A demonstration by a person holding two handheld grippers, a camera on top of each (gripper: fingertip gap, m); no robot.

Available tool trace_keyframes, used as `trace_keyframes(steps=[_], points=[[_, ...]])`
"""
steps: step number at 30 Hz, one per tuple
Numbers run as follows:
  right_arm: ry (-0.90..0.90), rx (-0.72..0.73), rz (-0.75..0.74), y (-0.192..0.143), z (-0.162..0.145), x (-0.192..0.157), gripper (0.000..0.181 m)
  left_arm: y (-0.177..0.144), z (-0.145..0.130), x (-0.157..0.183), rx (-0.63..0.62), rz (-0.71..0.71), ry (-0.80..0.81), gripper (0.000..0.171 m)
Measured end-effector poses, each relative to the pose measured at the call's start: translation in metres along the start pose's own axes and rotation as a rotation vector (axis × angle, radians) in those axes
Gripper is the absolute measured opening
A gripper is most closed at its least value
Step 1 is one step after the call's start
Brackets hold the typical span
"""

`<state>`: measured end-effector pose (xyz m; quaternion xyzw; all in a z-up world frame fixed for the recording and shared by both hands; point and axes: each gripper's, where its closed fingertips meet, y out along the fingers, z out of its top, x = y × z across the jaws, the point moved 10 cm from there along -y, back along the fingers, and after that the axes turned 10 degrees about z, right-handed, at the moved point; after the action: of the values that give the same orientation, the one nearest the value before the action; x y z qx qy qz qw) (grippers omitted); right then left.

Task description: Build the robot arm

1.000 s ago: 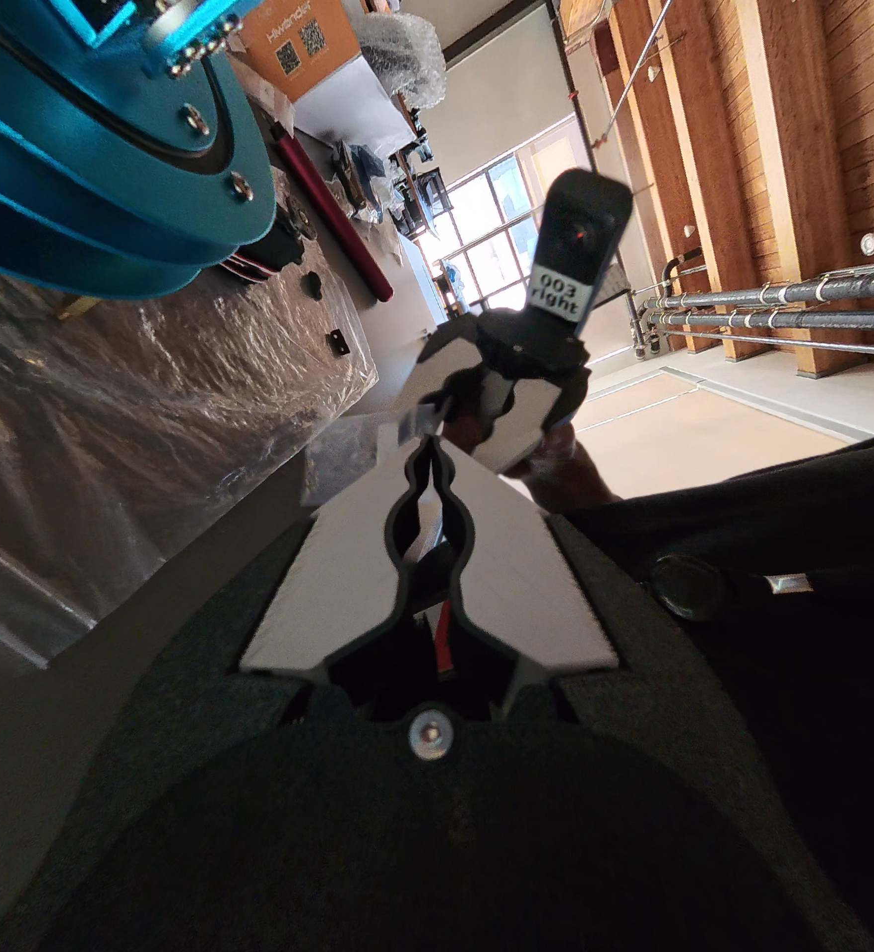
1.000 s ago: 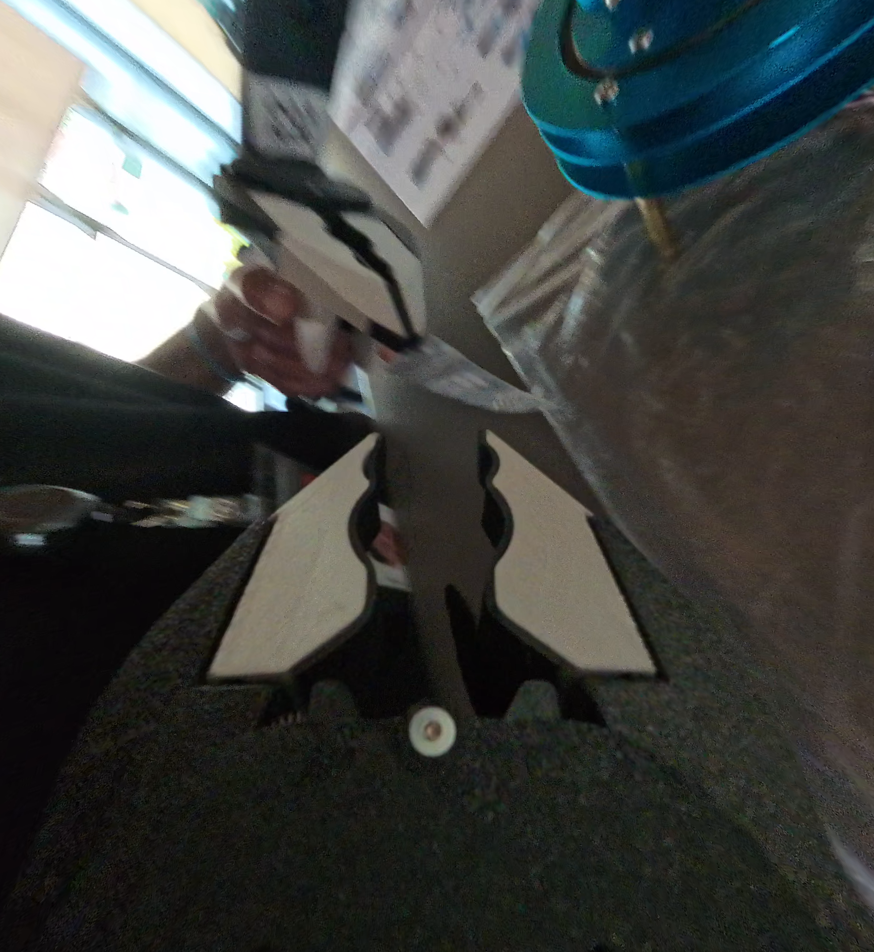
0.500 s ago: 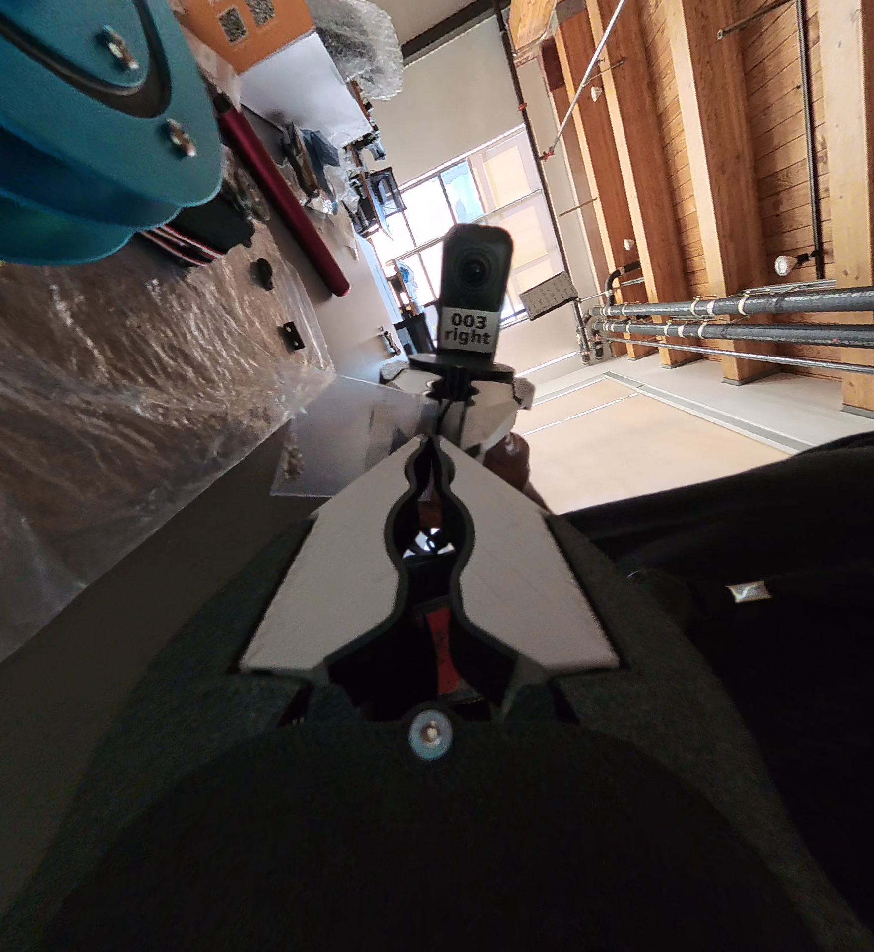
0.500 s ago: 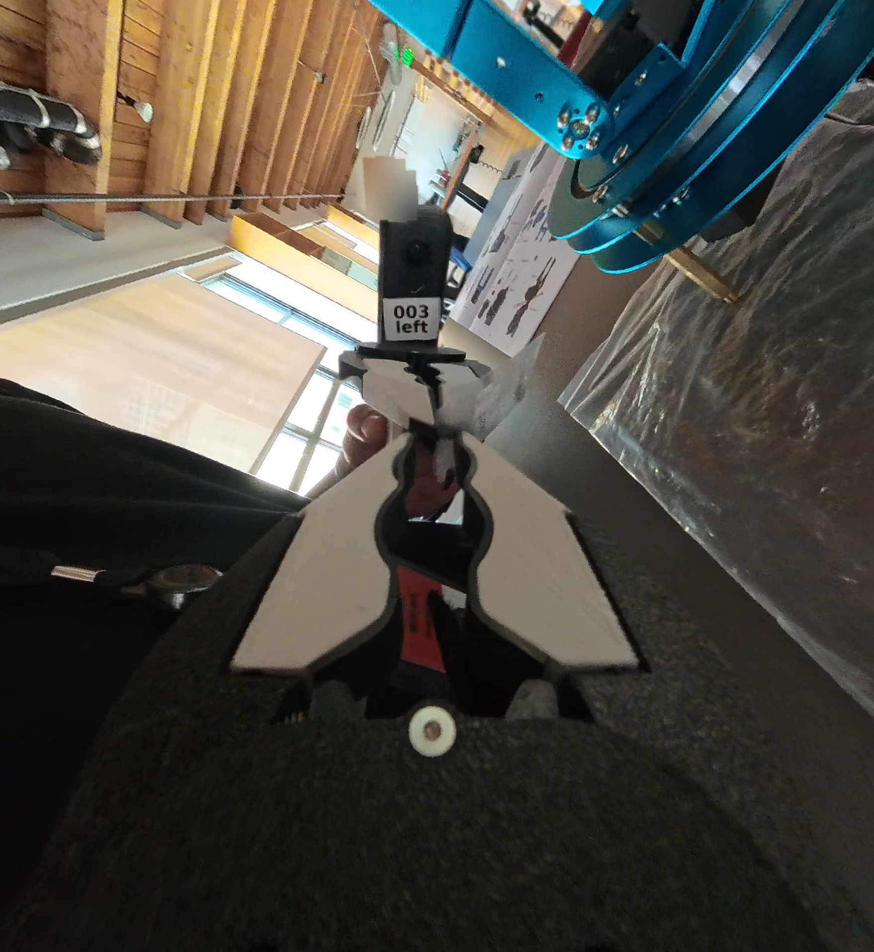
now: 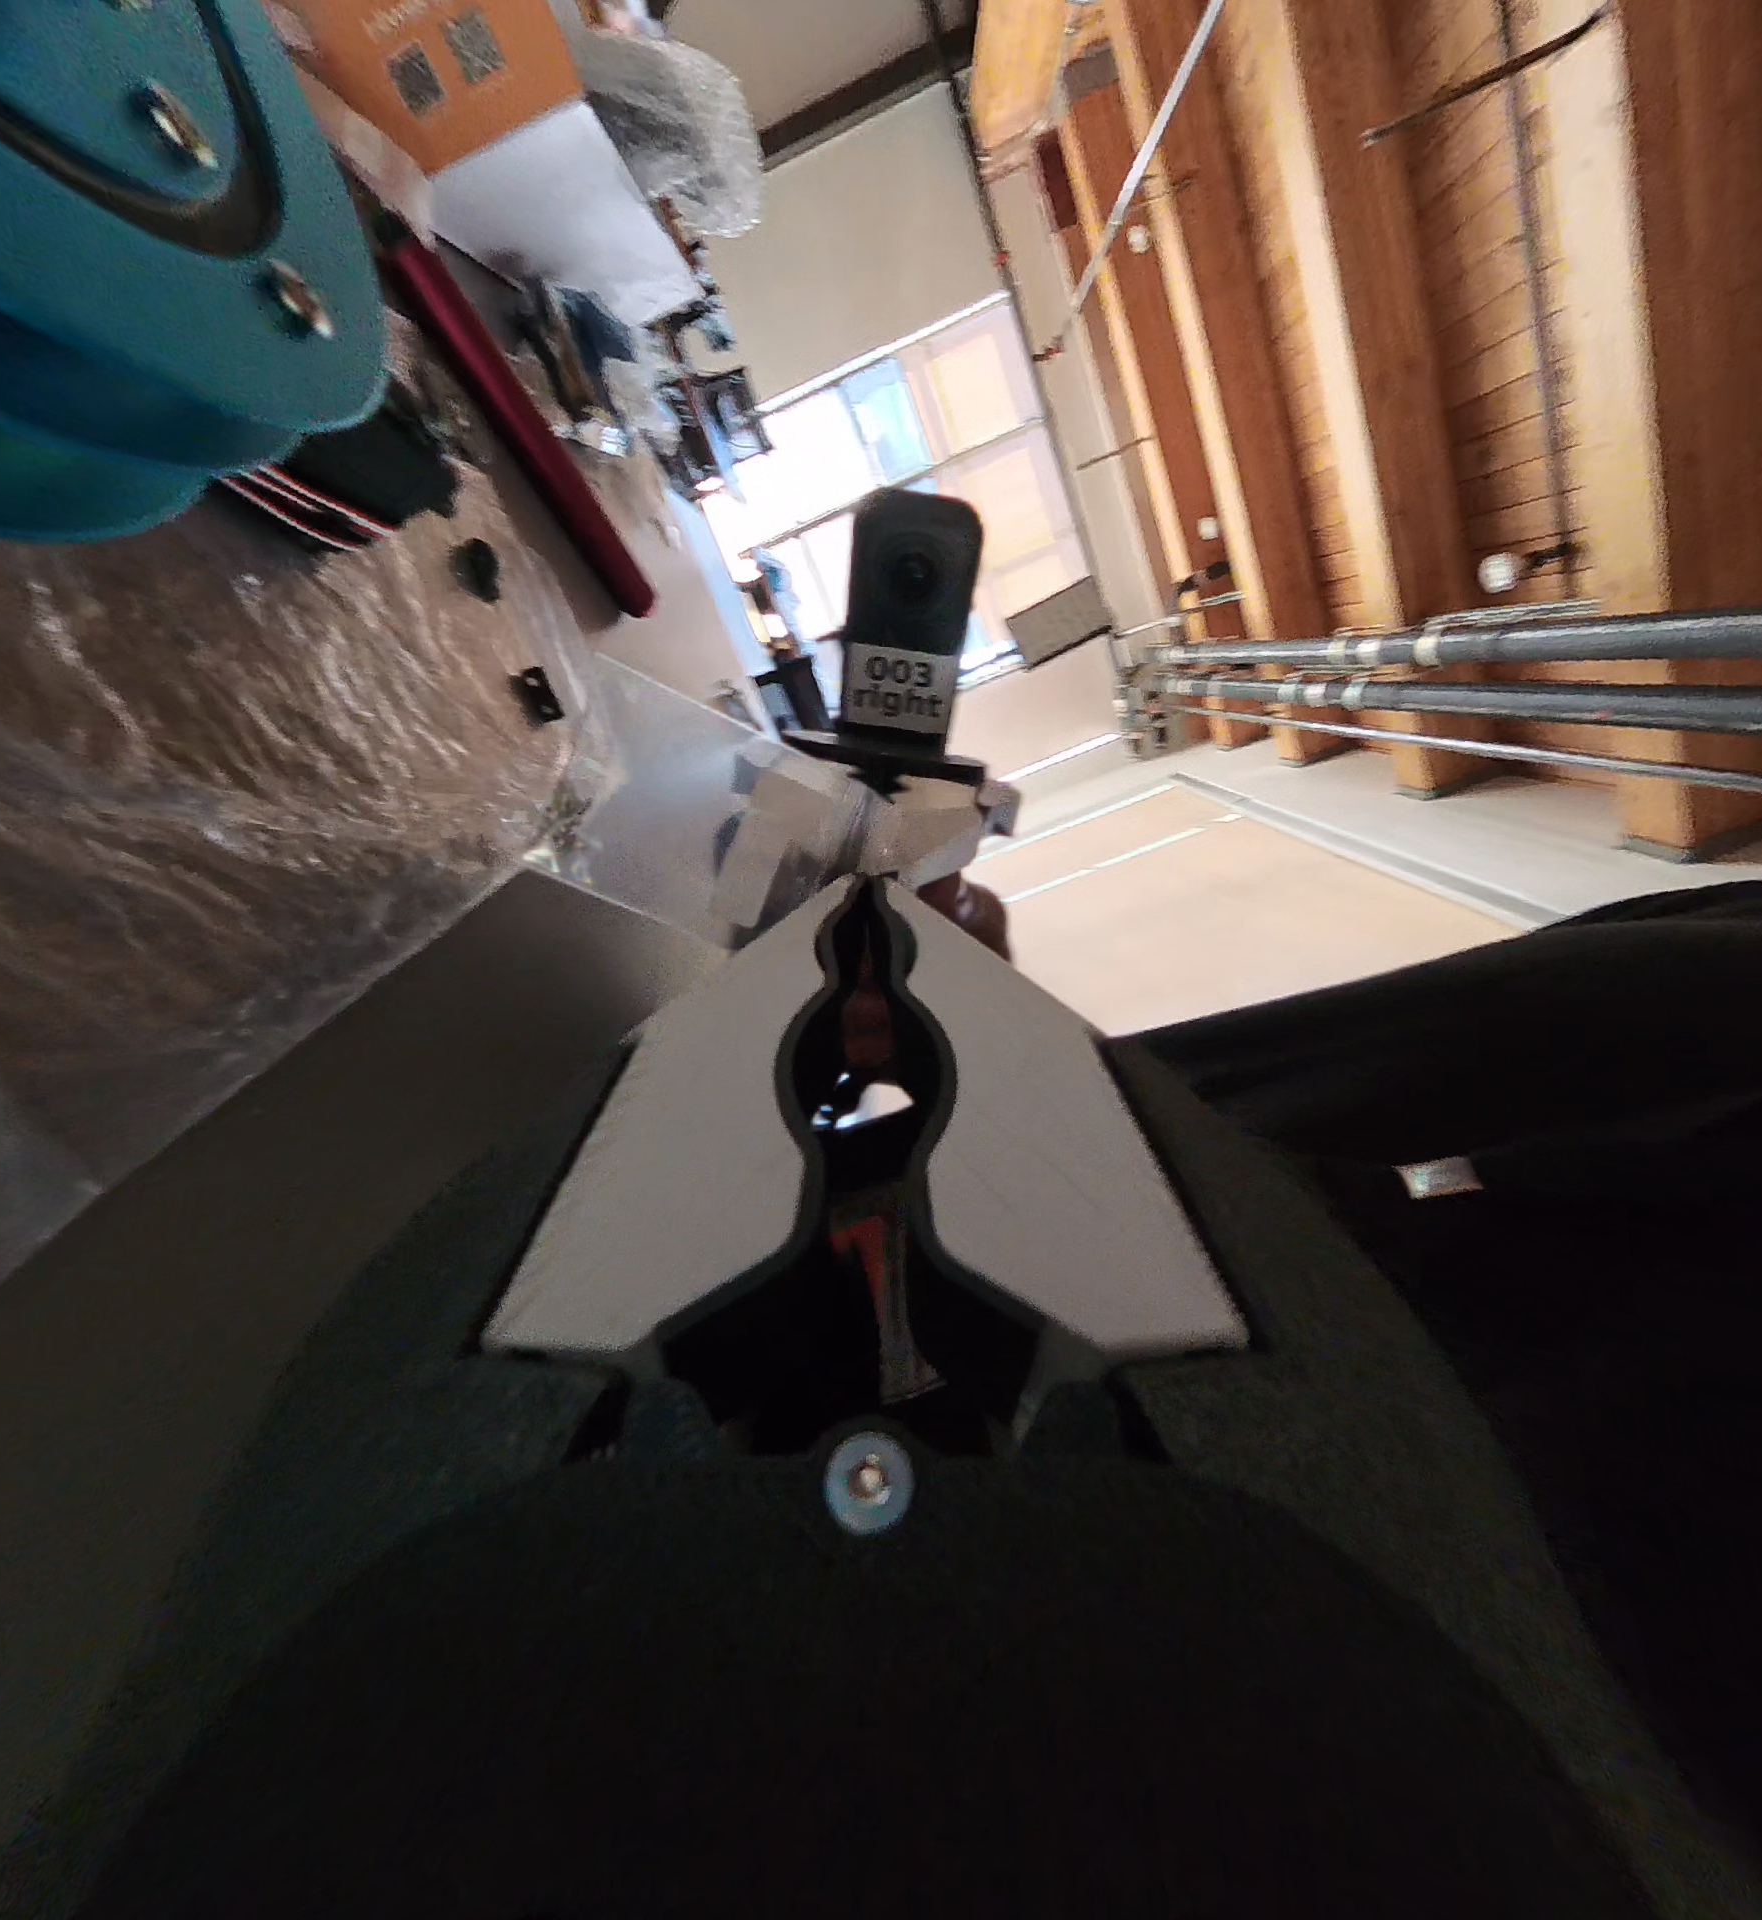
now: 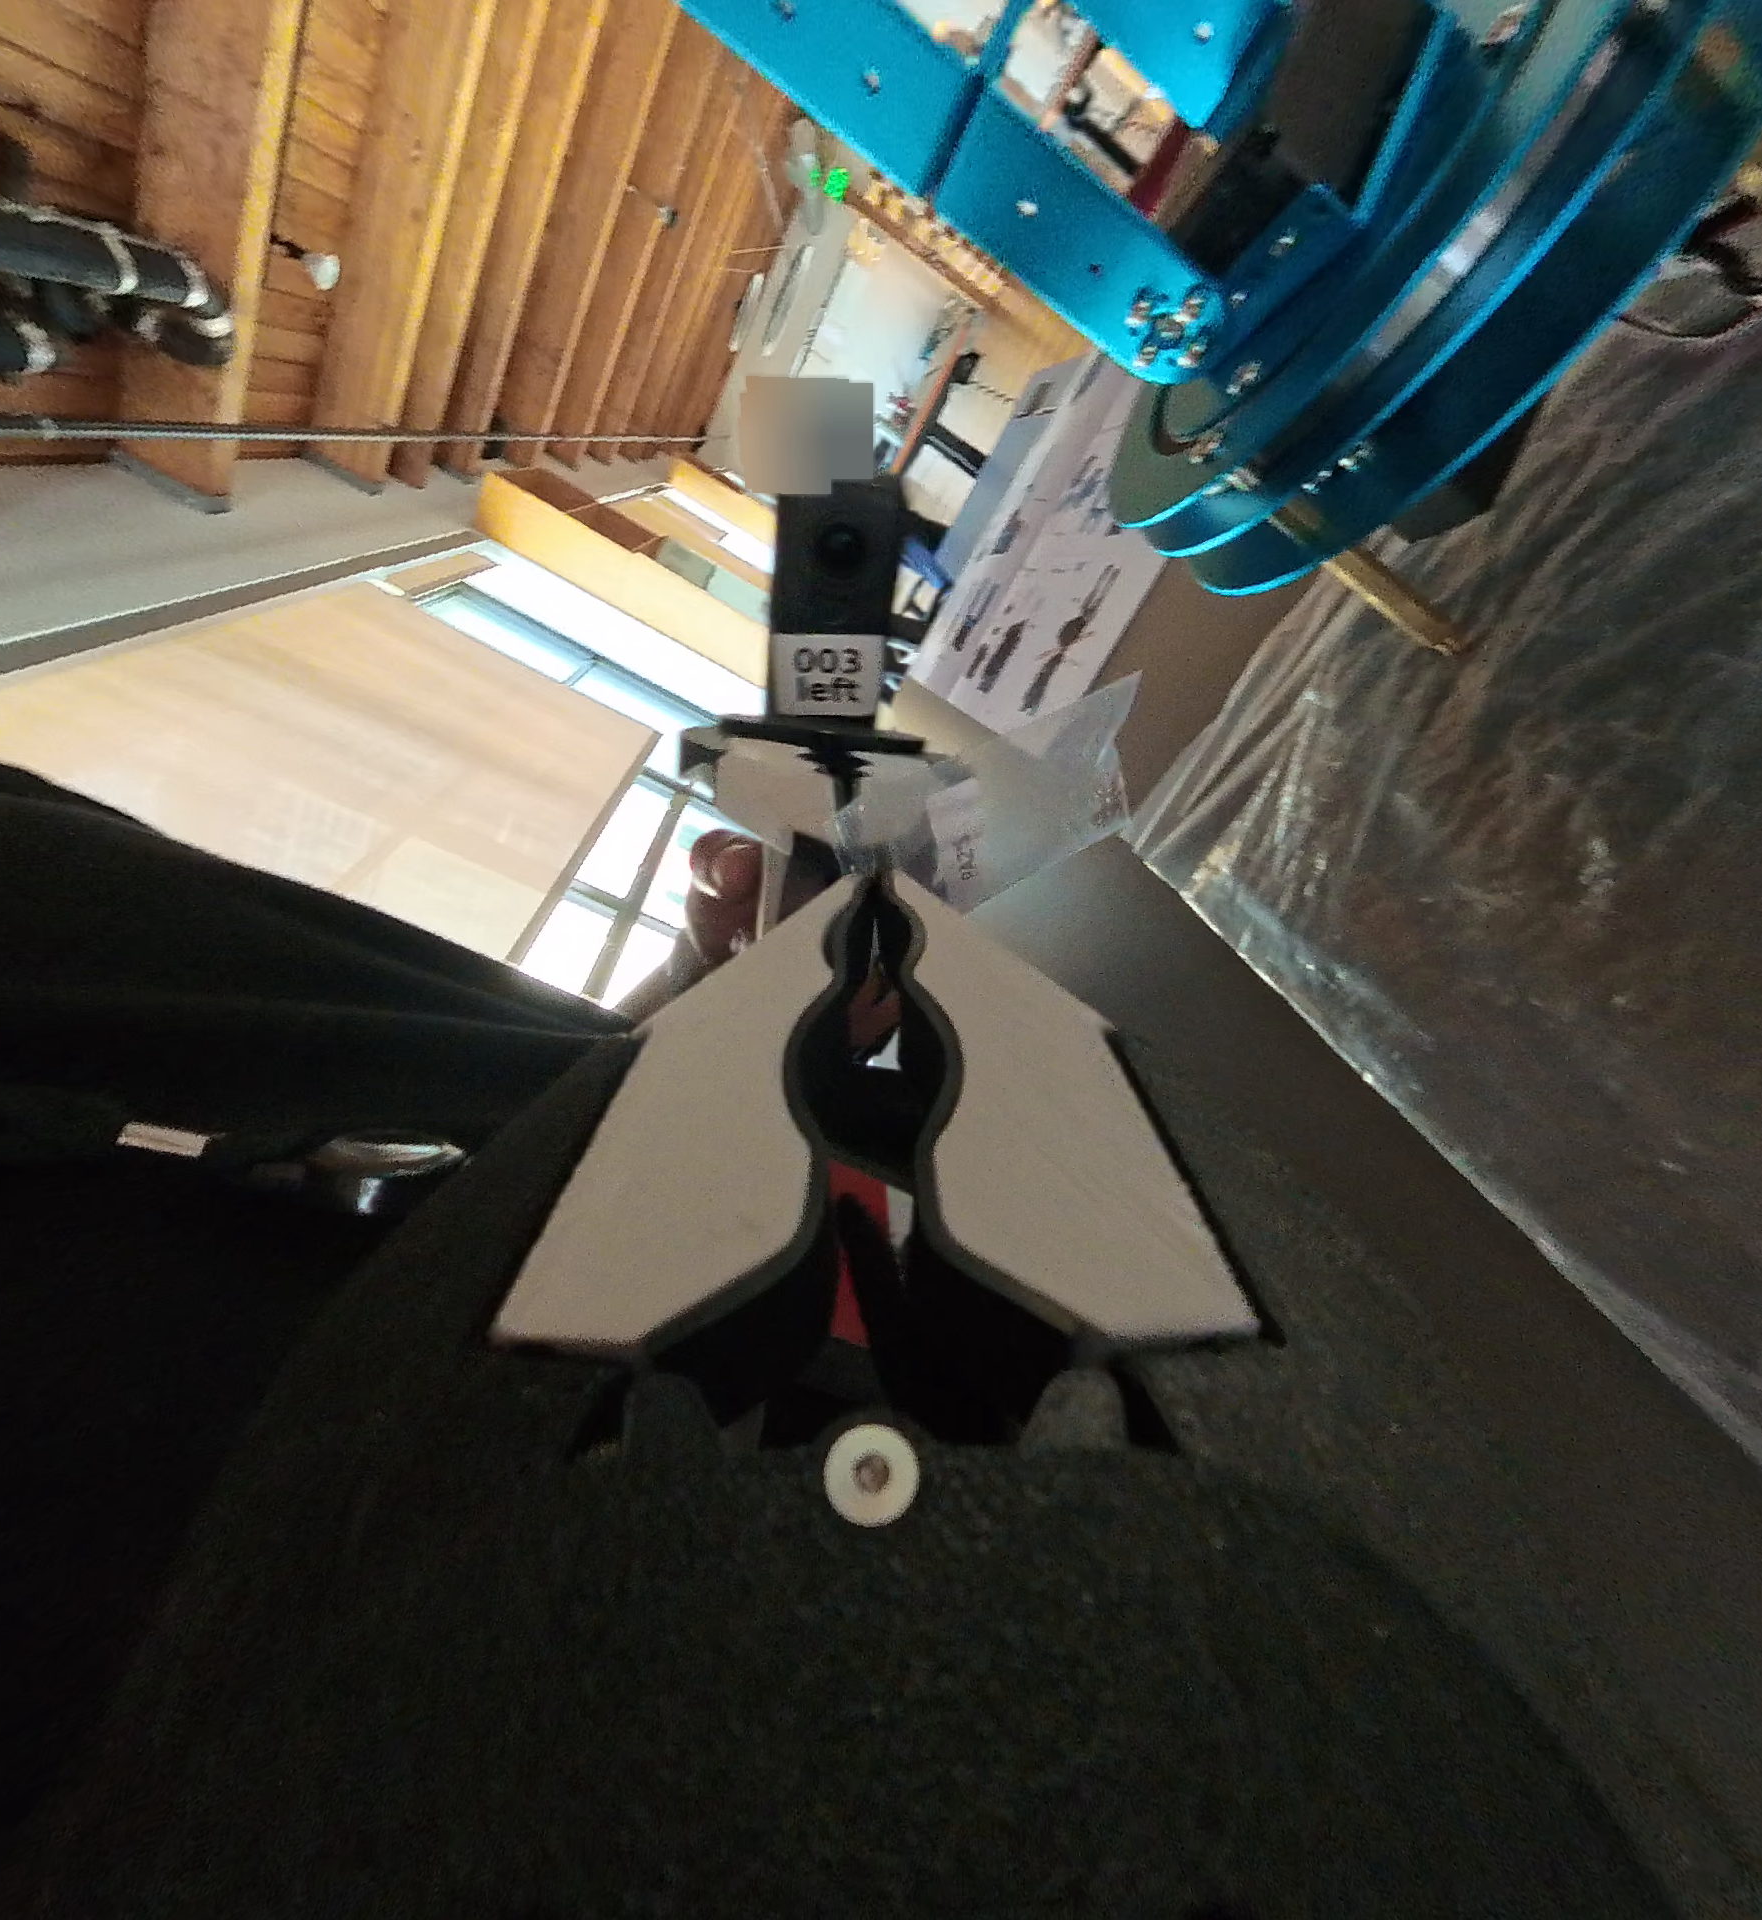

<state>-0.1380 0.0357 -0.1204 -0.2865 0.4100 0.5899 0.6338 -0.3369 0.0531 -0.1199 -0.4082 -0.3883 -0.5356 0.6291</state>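
A small clear plastic bag (image 5: 669,821) with several small metal bits in its corner hangs in the air between my two grippers. My left gripper (image 5: 872,883) is shut on one edge of the bag. My right gripper (image 6: 872,883) is shut on the bag's crumpled edge (image 6: 1022,800) from the opposite side. The two grippers point at each other, tips almost touching. The right gripper (image 5: 918,821) shows in the left wrist view and the left gripper (image 6: 815,790) in the right wrist view. A person's thumb (image 6: 721,873) shows behind the left gripper.
A blue metal robot base (image 5: 77,260) (image 6: 1324,260) stands on a clear plastic sheet (image 5: 129,779) (image 6: 1583,831) over the dark table (image 5: 285,1091). A person in black clothing (image 5: 1479,1143) is close behind. A red tube (image 5: 524,436) and boxes lie farther back. The grippers are tip to tip, or close to it.
My right gripper was open a second ago and has shut on the bag. Both grippers have swung into line, facing each other, with the bag held between them.
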Motion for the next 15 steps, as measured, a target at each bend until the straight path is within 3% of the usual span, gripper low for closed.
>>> trace_keyframes(steps=[1,3,8,10,15], points=[[0.009,0.003,-0.021,-0.001,0.0,0.001,0.0,-0.001,0.0,0.0,0.003,0.048,0.039,0.0],[0.012,-0.008,-0.041,-0.002,0.0,0.002,0.0,-0.002,-0.001,0.002,-0.01,0.138,0.122,0.027],[0.028,-0.036,-0.002,0.005,-0.002,-0.003,0.0,0.004,-0.006,0.013,-0.076,0.158,0.262,0.026],[0.034,-0.044,-0.005,0.006,-0.003,-0.004,0.0,0.006,-0.007,0.015,-0.085,0.164,0.285,0.013],[0.014,-0.066,-0.052,0.006,-0.004,-0.003,0.0,0.005,-0.01,0.012,-0.083,0.193,0.295,0.009]])
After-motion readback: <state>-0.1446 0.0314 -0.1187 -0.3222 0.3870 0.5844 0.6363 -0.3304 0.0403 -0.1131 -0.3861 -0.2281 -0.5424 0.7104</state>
